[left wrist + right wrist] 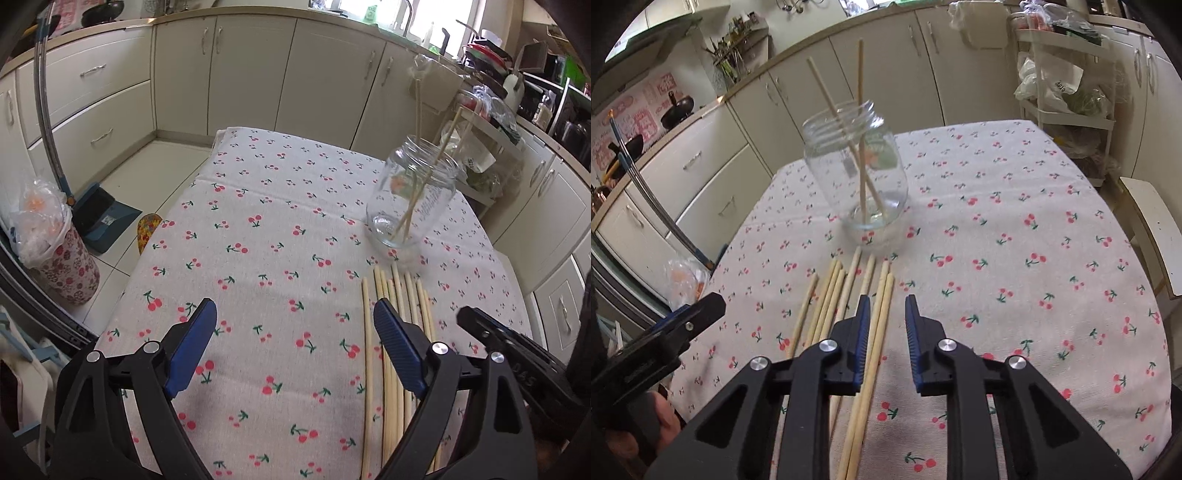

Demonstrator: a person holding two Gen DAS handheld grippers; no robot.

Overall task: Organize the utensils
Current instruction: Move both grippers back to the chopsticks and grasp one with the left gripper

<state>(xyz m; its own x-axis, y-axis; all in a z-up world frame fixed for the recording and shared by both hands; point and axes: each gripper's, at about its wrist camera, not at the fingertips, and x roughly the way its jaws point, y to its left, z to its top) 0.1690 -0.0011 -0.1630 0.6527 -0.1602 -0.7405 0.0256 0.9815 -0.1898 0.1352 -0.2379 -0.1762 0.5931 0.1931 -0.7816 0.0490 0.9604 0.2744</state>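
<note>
Chopsticks point(849, 314) lie side by side in a loose row on the cherry-print cloth point(1015, 258), lower centre of the right wrist view, just below a clear jar point(857, 173). Two more sticks point(827, 96) stand crossed inside the jar, tips leaning out past its rim. Right gripper point(886, 328) hangs over the row's right edge, jaws a narrow gap apart with nothing pinched; two chopsticks run under its left finger. Left gripper point(295, 332), in its own view, has jaws spread wide over bare cloth, the row under its right finger.
</note>
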